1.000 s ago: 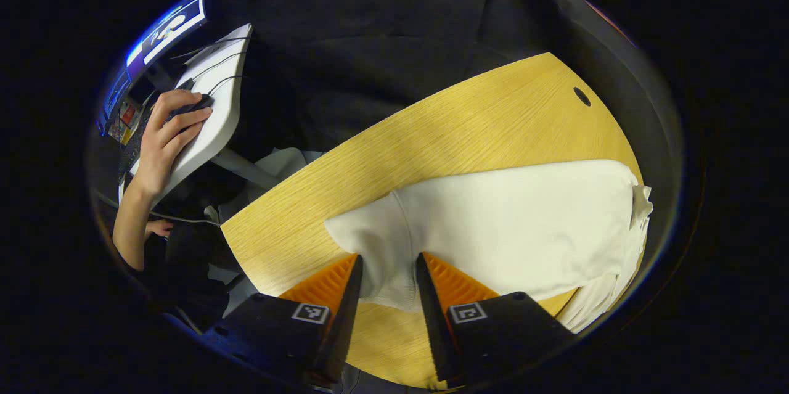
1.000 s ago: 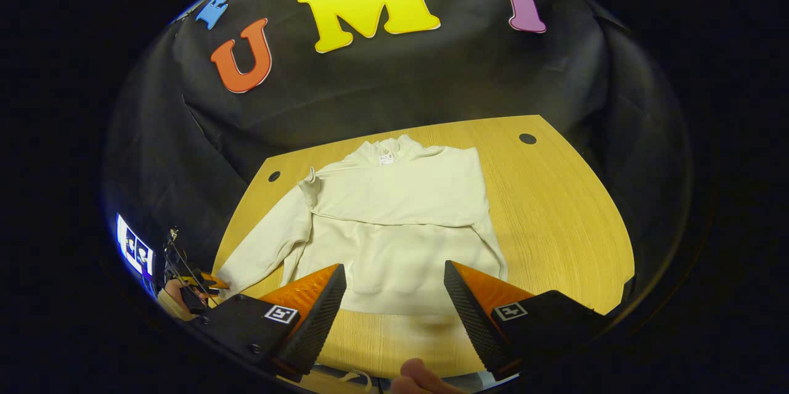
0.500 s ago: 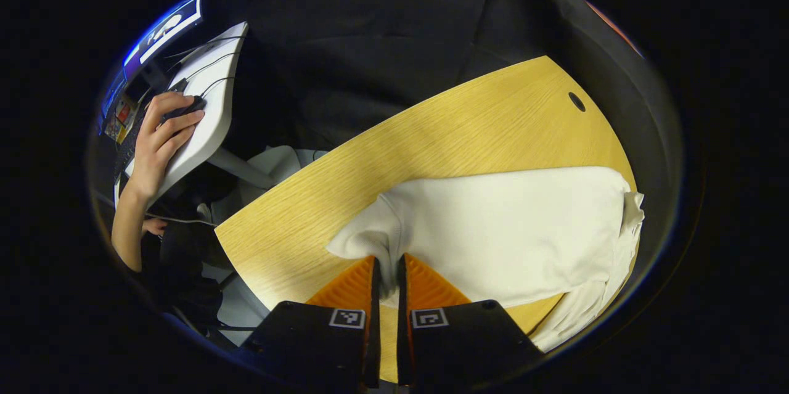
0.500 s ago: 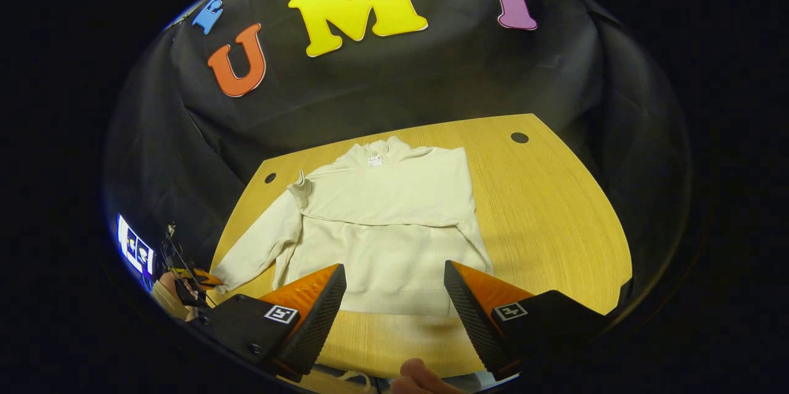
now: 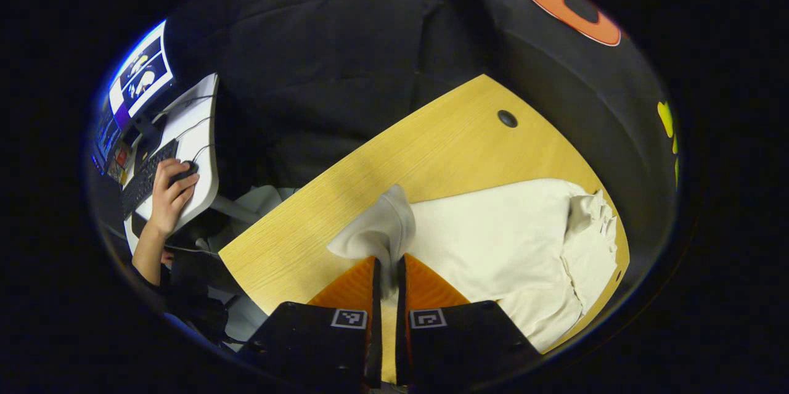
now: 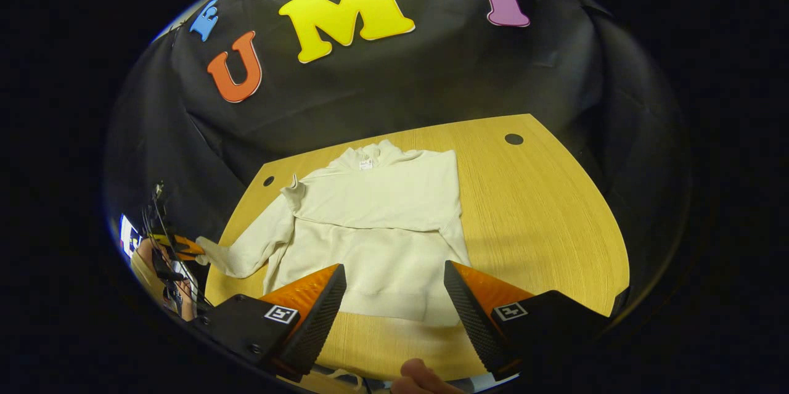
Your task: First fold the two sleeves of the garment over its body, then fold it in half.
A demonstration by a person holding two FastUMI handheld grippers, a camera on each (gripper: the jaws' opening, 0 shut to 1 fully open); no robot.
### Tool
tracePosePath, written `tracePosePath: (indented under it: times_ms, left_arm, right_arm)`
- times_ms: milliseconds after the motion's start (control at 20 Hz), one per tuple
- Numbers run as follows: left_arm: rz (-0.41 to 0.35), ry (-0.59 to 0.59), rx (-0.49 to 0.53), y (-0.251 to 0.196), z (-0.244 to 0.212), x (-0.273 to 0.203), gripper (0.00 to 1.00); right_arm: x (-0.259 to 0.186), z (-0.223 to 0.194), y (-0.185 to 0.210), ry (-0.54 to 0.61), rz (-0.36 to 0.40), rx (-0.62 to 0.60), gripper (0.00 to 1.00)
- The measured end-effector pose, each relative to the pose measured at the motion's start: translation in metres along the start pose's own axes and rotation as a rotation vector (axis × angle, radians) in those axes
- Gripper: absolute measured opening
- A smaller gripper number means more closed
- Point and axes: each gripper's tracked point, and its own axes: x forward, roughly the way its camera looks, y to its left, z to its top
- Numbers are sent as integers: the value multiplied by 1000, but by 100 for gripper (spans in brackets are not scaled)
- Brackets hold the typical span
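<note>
The left claw (image 5: 388, 270) is clenched on the cuff of the left sleeve (image 5: 377, 230), both fingers pressed together with the pale cloth pinched between them, and the cuff stands up in a small hump just ahead of the fingertips, lifted off the wood. Beyond that pinch and off to its right the cream garment (image 5: 493, 240) spreads flat across the desk (image 5: 431, 147), its far end bunched into crumpled folds near the desk's rim. Ahead of the left claw the bare wood runs up to a small dark round hole (image 5: 507, 118). Far off to the left of this claw, past the desk's edge, a person's hand (image 5: 171, 193) rests on a mouse on a white side table (image 5: 200, 135), with a keyboard and a lit screen (image 5: 140, 73) beside it. The right claw (image 6: 394, 295) is released, its two fingers spread well apart and hovering over the near hem of the garment (image 6: 370, 221), touching nothing. In the right gripper view the garment lies face up ahead of that claw, collar toward the far side; one sleeve is already folded across the chest as a band, while the other sleeve (image 6: 246, 246) stretches out toward the left of this claw to where the left claw (image 6: 185, 247) grips its end at the desk's (image 6: 542, 227) edge. A fingertip (image 6: 419, 375) of the holding hand shows just under the right claw.
</note>
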Motion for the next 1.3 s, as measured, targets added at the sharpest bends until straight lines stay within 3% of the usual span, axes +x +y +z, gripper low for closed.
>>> tracePosePath:
  times_ms: [500,900,1100,1200,1300]
  left_arm:
    - [-165,-47,243,-218,0,-51,11]
    - [-307,-8,484,-421,-59,-51,11]
    - [-339,44,574,-506,-97,-35,11]
    - [-349,70,617,-540,-116,-28,11]
    - [-359,98,664,-579,-137,-19,11]
  right_arm:
    - [8,19,-81,-8,-15,-5,99]
    - [8,3,-153,24,-62,122,96]
    - [9,-11,-192,46,-114,121,93]
    - [9,-15,-201,52,-122,153,96]
    - [8,-22,-210,60,-122,199,93]
